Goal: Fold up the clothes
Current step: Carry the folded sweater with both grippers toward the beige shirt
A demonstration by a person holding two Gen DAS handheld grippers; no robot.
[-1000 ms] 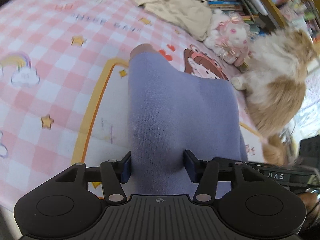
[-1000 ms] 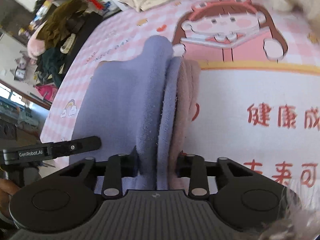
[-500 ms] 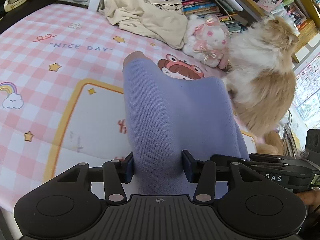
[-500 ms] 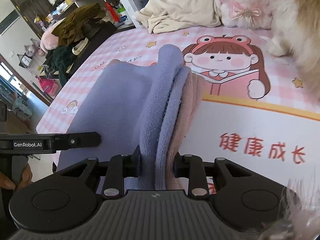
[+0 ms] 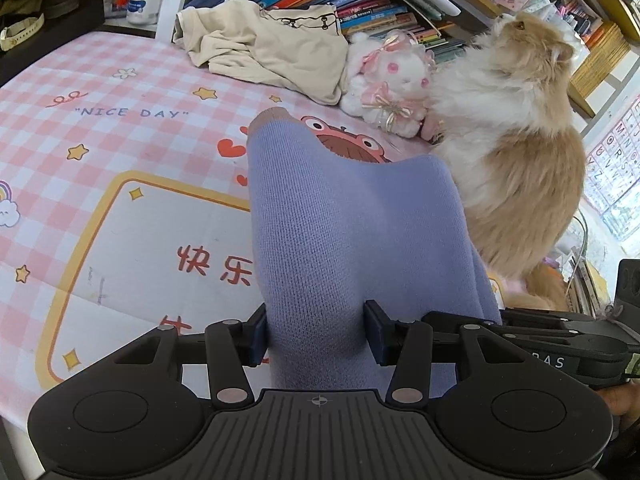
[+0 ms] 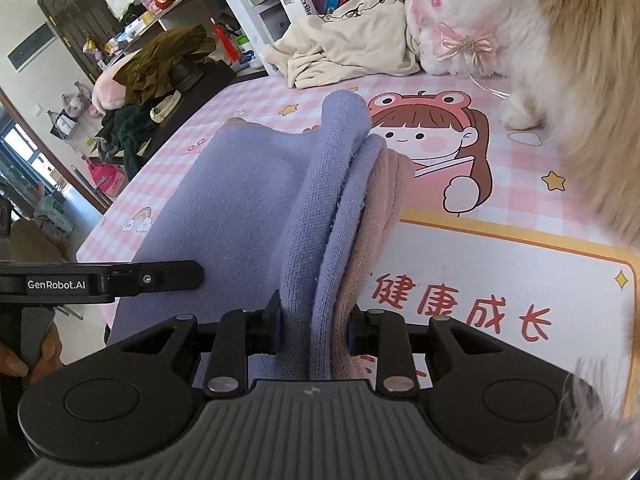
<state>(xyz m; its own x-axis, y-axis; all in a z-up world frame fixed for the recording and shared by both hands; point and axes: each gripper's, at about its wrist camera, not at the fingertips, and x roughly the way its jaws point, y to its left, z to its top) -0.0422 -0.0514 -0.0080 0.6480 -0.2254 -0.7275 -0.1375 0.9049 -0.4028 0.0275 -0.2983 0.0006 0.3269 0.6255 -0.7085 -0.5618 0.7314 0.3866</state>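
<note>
In the left wrist view the left gripper (image 5: 316,336) sits at 6 o'clock, its two blue-padded fingers clamped on a thick fold of the lilac knit garment (image 5: 344,240), which bulges between them. The cloth runs from the jaws toward 12 o'clock and ends in a pinkish-brown cuff (image 5: 272,114) held above the pink checked mat (image 5: 100,148). At 3 o'clock the black body of the right gripper (image 5: 540,344) shows, just beside the cloth's right edge.

In the right wrist view the right gripper (image 6: 312,330) at 6 o'clock pinches several bunched layers of the same garment (image 6: 240,208): lilac folds on the left and a pinkish-brown band (image 6: 380,216) on the right, pressed tight between the pads. The garment spreads toward 10 o'clock, where the left gripper's arm (image 6: 120,280) lies against it at 9 o'clock, with part of a hand (image 6: 16,360) below that at 8 o'clock.

Under the cloth the mat carries a yellow-framed white panel with red characters and, farther off, a cartoon girl in a frog hat (image 6: 432,136). At 2 o'clock in the left view a long-haired cream and ginger cat (image 5: 516,148) sits on the mat, touching a white plush toy with pink bows (image 5: 392,84). Beyond, at 12 o'clock, a crumpled beige garment (image 5: 272,48) lies at the mat's far edge, against a shelf of books (image 5: 360,4).
</note>
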